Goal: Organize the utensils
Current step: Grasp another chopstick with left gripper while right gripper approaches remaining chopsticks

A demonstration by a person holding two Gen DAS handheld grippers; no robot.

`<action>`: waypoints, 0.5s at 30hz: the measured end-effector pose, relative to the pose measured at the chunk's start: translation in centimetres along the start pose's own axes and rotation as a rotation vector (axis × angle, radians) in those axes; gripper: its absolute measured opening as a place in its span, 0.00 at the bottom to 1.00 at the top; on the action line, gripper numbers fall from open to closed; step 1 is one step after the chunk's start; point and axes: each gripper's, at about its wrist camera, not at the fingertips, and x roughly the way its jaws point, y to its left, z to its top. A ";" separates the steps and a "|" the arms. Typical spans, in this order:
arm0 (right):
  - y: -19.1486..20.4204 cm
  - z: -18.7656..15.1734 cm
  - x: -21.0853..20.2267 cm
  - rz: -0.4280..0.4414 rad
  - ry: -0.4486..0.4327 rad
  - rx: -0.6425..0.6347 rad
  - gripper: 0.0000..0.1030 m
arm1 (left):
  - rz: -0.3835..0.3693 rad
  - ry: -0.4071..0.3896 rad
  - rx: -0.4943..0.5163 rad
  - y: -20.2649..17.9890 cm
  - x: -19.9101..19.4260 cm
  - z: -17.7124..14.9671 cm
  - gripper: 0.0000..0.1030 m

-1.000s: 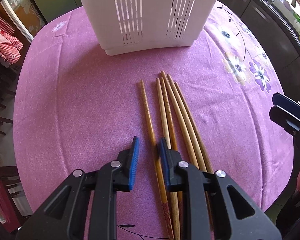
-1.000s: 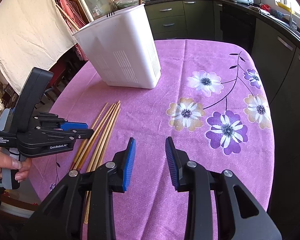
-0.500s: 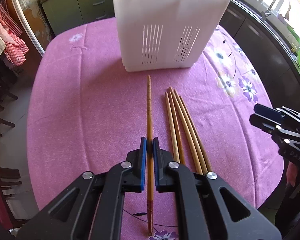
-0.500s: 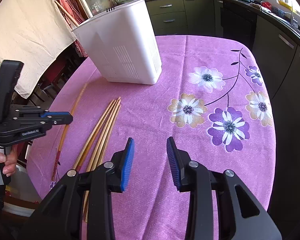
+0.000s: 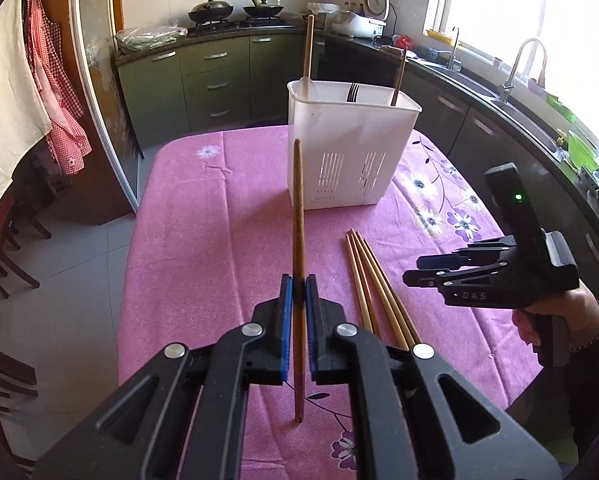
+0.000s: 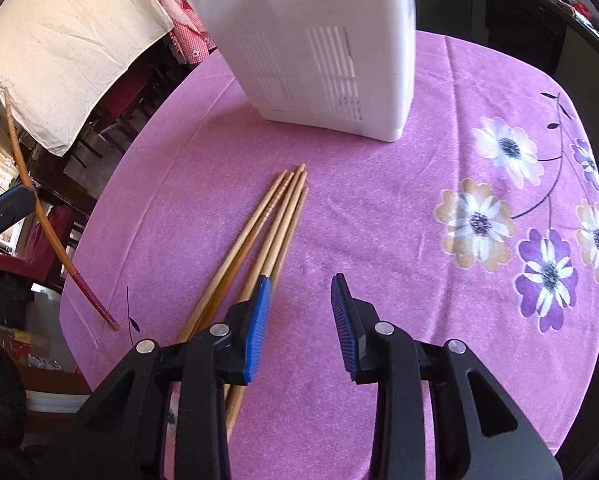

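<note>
My left gripper (image 5: 298,280) is shut on a single brown chopstick (image 5: 298,208), lifted off the table and pointing toward the white slotted utensil caddy (image 5: 347,152). Several loose chopsticks (image 5: 373,280) lie on the pink cloth to its right. My right gripper (image 6: 301,284) hovers low over the cloth with its jaws closing and nothing between them; the chopstick bundle (image 6: 275,216) lies just left of its left finger. In the right wrist view the held chopstick (image 6: 47,232) hangs at the far left, and the caddy (image 6: 319,40) stands behind the bundle.
The caddy holds a wooden spoon handle (image 5: 308,48), a fork (image 5: 353,92) and another stick (image 5: 399,76). The table carries a pink floral cloth (image 6: 479,220). Kitchen cabinets and a sink counter (image 5: 511,96) ring the table; chairs (image 5: 3,256) stand at the left.
My left gripper shut on one chopstick and raised it off the table, tilting up toward the caddy. My right gripper moved left and lower toward the bundle, its jaws slightly narrower.
</note>
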 end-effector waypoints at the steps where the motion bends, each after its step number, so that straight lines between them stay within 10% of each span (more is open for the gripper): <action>1: 0.4 0.2 0.4 0.000 0.014 -0.007 0.23 | -0.001 -0.005 -0.002 0.1 -0.2 -0.2 0.06; 15: 3.1 0.7 2.5 -0.120 0.096 -0.079 0.15 | -0.024 -0.037 -0.006 1.2 -1.1 -1.0 0.06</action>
